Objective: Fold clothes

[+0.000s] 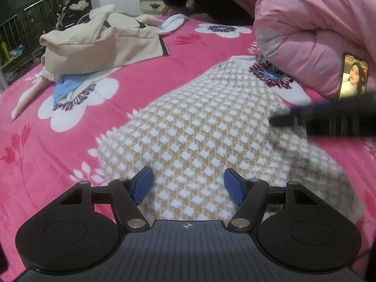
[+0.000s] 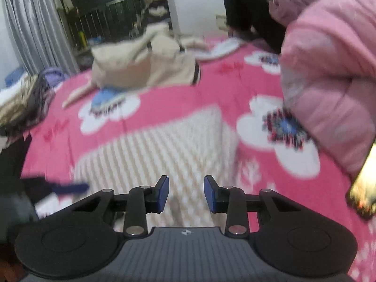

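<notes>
Left gripper (image 1: 188, 185): jaws apart, nothing btwn the blue pads, hovering over the near end of the checked sweater (image 1: 211, 136). Right gripper (image 2: 186, 192): jaws narrower but also apart and empty, above the same sweater (image 2: 164, 145); view blurred. Sweater lies flat on the pink flowered blanket (image 1: 70, 141), running from 6 toward 1 o'clock in the left view. At 10 o'clock, a beige jacket (image 1: 103, 44) heaped over a blue garment (image 1: 65, 87). At 2 o'clock, a pink quilt (image 1: 312, 35) w/ a lit phone (image 1: 353, 77) leaning on it.
</notes>
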`<action>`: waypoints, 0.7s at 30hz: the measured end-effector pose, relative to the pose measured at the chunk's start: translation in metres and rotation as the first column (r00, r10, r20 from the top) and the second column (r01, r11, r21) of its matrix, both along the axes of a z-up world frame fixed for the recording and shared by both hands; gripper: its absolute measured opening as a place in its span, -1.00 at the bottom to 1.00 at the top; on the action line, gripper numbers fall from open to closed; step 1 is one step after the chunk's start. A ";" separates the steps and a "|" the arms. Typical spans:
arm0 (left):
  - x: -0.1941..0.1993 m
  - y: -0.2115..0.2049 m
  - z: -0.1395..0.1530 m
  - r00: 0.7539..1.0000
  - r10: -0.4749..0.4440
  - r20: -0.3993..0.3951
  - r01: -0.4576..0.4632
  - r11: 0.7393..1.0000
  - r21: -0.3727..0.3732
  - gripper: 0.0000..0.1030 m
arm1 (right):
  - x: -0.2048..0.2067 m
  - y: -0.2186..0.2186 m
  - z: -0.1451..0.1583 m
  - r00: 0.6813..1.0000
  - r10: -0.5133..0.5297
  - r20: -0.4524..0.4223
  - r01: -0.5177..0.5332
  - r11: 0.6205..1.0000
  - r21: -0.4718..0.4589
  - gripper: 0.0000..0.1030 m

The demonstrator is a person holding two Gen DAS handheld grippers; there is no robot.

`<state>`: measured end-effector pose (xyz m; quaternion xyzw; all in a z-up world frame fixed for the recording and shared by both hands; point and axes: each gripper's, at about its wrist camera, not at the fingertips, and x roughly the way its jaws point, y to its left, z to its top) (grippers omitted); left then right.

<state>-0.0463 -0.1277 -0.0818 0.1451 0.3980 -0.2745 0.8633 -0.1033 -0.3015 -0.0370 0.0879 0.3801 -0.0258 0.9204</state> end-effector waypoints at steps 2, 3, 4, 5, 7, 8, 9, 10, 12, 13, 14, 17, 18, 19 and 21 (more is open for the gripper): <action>0.000 0.000 0.000 1.000 -0.001 0.000 0.001 1.000 0.000 0.31 | 0.013 -0.001 0.003 1.000 0.005 0.020 -0.005 1.000 -0.007 -0.30; 0.000 0.000 0.000 1.000 -0.002 -0.001 0.002 1.000 0.000 0.31 | 0.021 -0.002 -0.002 1.000 0.009 0.013 -0.009 1.000 -0.002 -0.30; 0.000 0.000 0.000 1.000 -0.003 -0.001 0.003 1.000 -0.001 0.31 | 0.029 -0.003 -0.007 1.000 0.013 0.005 -0.013 1.000 0.002 -0.30; 0.000 0.000 0.000 1.000 -0.003 -0.002 0.003 1.000 -0.001 0.31 | 0.039 -0.005 -0.023 0.999 0.011 -0.035 -0.012 1.000 -0.005 -0.31; 0.001 0.000 0.000 1.000 -0.005 -0.004 0.005 1.000 -0.001 0.31 | 0.049 -0.007 -0.047 0.997 0.013 -0.070 -0.014 1.000 -0.014 -0.35; 0.001 0.000 0.000 1.000 -0.006 -0.005 0.006 1.000 -0.001 0.31 | 0.049 -0.008 -0.055 0.998 0.016 -0.066 -0.017 1.000 -0.015 -0.35; 0.001 0.000 0.000 1.000 -0.005 -0.006 0.005 1.000 0.000 0.31 | 0.048 -0.007 -0.055 0.998 0.014 -0.060 -0.015 1.000 -0.015 -0.35; 0.001 0.000 0.000 1.000 -0.006 -0.006 0.006 1.000 0.000 0.31 | 0.047 -0.008 -0.053 0.998 0.001 -0.062 -0.002 1.000 -0.005 -0.35; 0.001 0.001 0.000 1.000 -0.007 -0.007 0.007 1.000 -0.001 0.31 | 0.047 -0.007 -0.053 0.998 -0.003 -0.063 0.002 1.000 -0.010 -0.35; 0.001 0.001 0.000 1.000 -0.007 -0.007 0.007 1.000 -0.001 0.31 | 0.047 -0.006 -0.053 0.998 0.000 -0.062 -0.001 1.000 -0.018 -0.35; 0.002 0.003 0.000 1.000 -0.009 -0.007 0.009 1.000 -0.001 0.31 | 0.047 -0.006 -0.053 0.998 -0.001 -0.062 0.000 1.000 -0.017 -0.35; 0.003 0.005 -0.001 1.000 -0.009 -0.010 0.009 1.000 -0.002 0.31 | 0.047 -0.009 -0.053 0.998 -0.002 -0.063 0.001 1.000 -0.012 -0.35; 0.003 0.005 -0.001 1.000 -0.009 -0.011 0.009 1.000 -0.002 0.31 | 0.047 -0.008 -0.053 0.998 -0.002 -0.061 0.001 1.000 -0.012 -0.35; 0.003 0.004 0.000 1.000 -0.008 -0.011 0.008 1.000 -0.001 0.31 | 0.047 -0.008 -0.053 0.998 -0.002 -0.060 0.001 1.000 -0.013 -0.35; 0.002 0.003 0.000 1.000 -0.006 -0.012 0.006 1.000 0.000 0.31 | 0.047 -0.008 -0.053 0.998 -0.002 -0.058 0.001 1.000 -0.012 -0.35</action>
